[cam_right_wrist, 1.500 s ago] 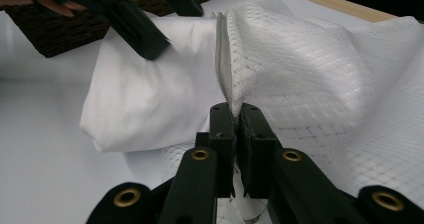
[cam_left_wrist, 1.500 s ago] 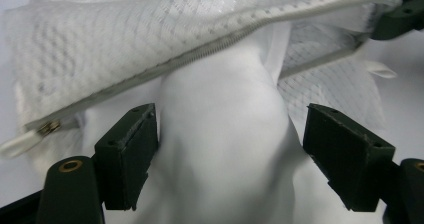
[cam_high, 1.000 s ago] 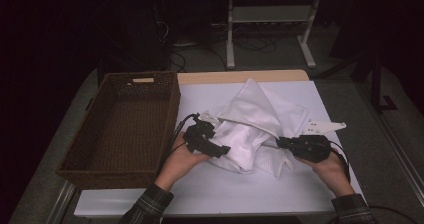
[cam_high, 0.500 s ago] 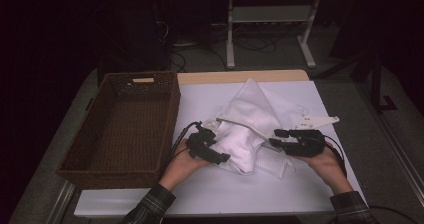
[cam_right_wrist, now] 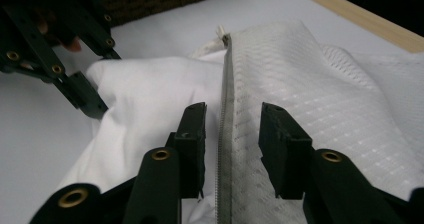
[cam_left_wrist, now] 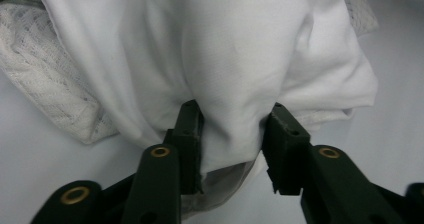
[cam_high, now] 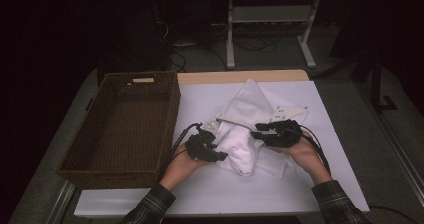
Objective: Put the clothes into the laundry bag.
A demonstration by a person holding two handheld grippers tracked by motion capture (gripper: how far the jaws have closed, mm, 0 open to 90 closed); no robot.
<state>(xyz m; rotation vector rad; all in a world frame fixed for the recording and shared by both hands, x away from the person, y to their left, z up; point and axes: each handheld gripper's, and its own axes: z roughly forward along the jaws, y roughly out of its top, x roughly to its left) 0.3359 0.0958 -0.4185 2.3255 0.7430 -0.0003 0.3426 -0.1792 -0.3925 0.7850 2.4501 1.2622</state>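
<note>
Right gripper (cam_right_wrist: 230, 129) moved inward; half-open astride mesh bag (cam_right_wrist: 320, 94) zipper (cam_right_wrist: 223, 134).

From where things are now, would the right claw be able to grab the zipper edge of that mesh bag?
Probably yes. The right claw already straddles the zipper of the mesh bag, jaws apart on either side of it, with nothing between. The left claw is busy with the white cloth, off to one side.

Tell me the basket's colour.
Dark brown wicker basket, seen best in the high view.
</note>
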